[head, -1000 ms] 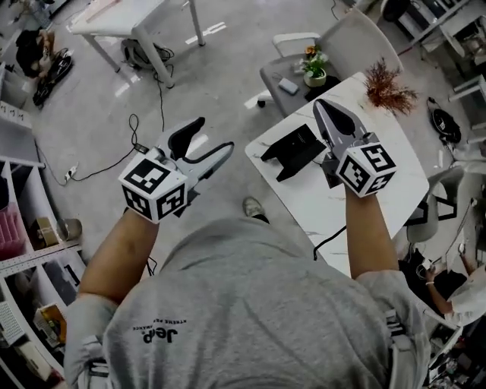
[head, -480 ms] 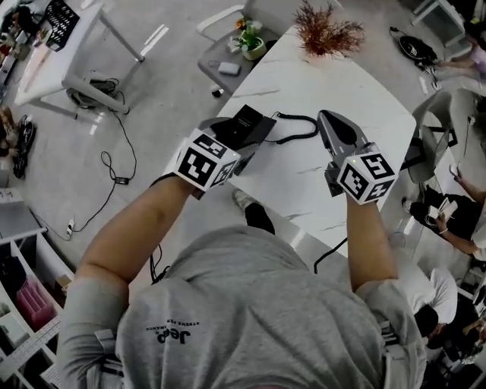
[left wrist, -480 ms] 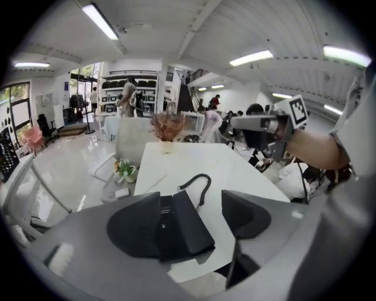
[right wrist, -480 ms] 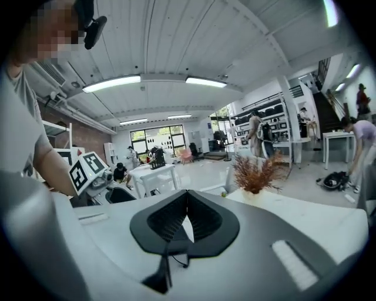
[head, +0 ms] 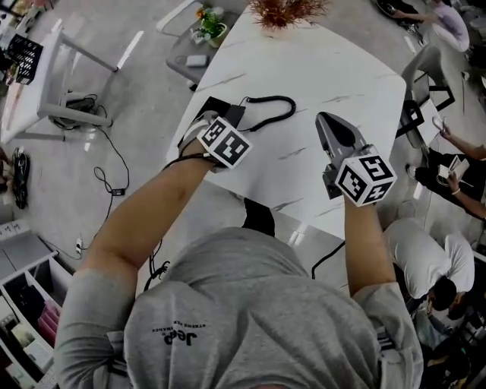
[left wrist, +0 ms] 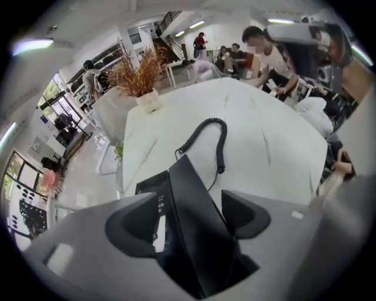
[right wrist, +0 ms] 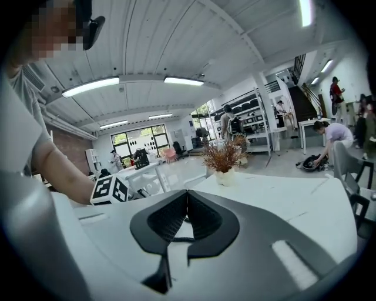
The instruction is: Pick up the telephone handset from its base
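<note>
Left gripper (left wrist: 191,214) moved onto base (left wrist: 147,183) | jaws apart, astride black handset (left wrist: 187,191) | right gripper (right wrist: 187,207) closed, empty

White marbled table (head: 342,83), dried reddish plant (head: 282,11) at its far edge, small potted flowers (head: 206,26) beside

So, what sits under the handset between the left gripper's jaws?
The phone base, only its left edge showing; the rest is covered by the handset and left gripper.

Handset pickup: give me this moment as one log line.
left gripper: open, jaws astride handset | right gripper: shut, empty, above table | handset: not yet clamped
</note>
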Available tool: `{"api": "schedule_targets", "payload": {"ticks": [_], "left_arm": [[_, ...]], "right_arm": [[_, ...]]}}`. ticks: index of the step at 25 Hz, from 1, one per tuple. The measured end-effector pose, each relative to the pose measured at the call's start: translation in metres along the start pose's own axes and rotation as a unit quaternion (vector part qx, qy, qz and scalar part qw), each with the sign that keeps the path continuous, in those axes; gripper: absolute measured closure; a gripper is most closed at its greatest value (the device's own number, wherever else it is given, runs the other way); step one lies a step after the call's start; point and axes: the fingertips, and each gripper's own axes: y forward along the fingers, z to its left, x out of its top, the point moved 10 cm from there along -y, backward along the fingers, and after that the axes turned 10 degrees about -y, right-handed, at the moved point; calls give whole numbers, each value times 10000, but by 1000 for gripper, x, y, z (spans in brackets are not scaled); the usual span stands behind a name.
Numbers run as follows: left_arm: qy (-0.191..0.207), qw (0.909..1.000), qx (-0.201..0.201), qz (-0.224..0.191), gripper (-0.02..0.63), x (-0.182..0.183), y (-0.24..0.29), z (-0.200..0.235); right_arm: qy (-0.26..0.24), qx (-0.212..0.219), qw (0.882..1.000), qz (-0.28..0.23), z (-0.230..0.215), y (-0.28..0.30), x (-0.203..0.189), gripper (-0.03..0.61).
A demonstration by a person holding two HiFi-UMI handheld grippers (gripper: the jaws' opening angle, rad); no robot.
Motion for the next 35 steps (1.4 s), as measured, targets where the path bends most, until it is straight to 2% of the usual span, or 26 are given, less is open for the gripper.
{"api": "schedule_targets", "payload": {"ticks": [5,9,12,13,14,16,20,23,25,28,32,35], "left_arm": [[57,9992,44,384,264,4,13,1],[-37,9992,-78,393,308,7,12,2],[-614,9964,-466,348,337,10,6,10],[-915,9928,-666,391,361,11,3,12],[-1200,9880,-853,463,414,10,-1,14],[-1436,9835,-949,550,460,9,-7,19],[-1399,9869,-651,470,465,4,-9,35],[-1388,9859,-776,529,462,1,-8,25],[-1248,9864,-888,605,445,1,-2,18],[-887,9913,-843,494,459,6,3,18],[-1283,9869,-899,392,474,-2,-4,30],[-1404,9852,-980,92,477,-2,-22,38]], "right_arm": [[87,-66,9999,23,-3,-8,-7,574],[86,-67,9999,11,-2,-11,-6,574],[64,-30,10000,-1,-1,-12,-5,574],[60,-15,10000,-2,0,-12,-5,574],[55,1,10000,-3,0,-12,-4,574],[33,23,10000,2,2,-11,0,574],[-20,44,10000,22,10,-8,5,574],[-37,46,10000,22,13,-7,6,574],[-47,47,10000,32,15,-5,7,574],[-54,42,10000,60,17,-3,10,574],[-62,44,10000,62,19,-4,13,574],[-85,63,9999,31,21,-2,19,574]]}}
